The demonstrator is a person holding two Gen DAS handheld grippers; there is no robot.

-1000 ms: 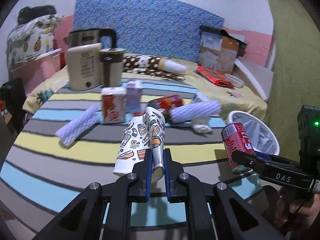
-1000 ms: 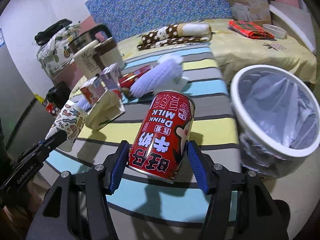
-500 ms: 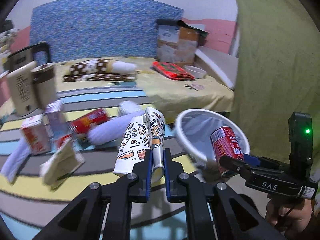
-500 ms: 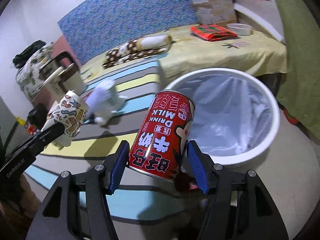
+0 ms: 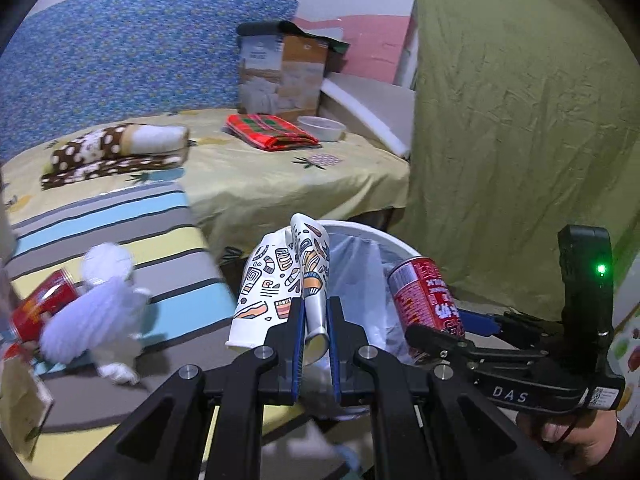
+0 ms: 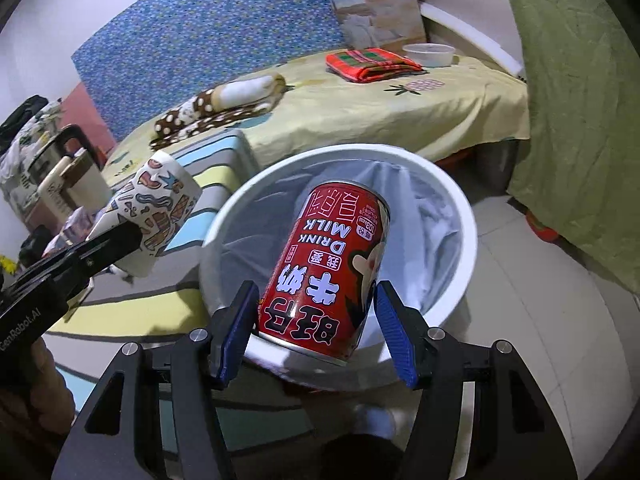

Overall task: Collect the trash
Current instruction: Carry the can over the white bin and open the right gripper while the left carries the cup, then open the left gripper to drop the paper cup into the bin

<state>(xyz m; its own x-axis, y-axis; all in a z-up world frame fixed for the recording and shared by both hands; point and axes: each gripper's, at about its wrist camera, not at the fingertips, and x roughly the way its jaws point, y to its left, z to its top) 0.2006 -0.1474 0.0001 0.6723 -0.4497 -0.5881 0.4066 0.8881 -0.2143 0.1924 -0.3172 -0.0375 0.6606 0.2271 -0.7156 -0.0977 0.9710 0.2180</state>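
Two hand-held grippers hang over a white bin [image 6: 460,216] lined with a pale plastic bag. Nearest in the right wrist view, the right hand-held gripper [image 6: 316,328] has its blue pads [image 6: 236,332] set wider than the red milk can [image 6: 324,272]; the left pad lies against the can's side, a gap shows at the right pad, and whether the can is gripped or loose I cannot tell. The can tilts upside down over the bin's mouth. In the left wrist view the left hand-held gripper [image 5: 316,332] is clenched on the wall of a patterned paper cup [image 5: 276,280], squashed flat between the pads, held at the bin's near-left rim [image 5: 360,232]. Left of the bin, at the right edge of the striped surface [image 5: 120,224], lie a white foam sleeve [image 5: 92,304] and a second red can [image 5: 40,308], blurred. Farther back, the yellow bed [image 5: 280,176] carries a brown dotted roll [image 5: 116,148], a folded red cloth [image 5: 272,132], a small white bowl [image 5: 322,127] and a cardboard box [image 5: 284,72] against the blue headboard [image 5: 120,52].
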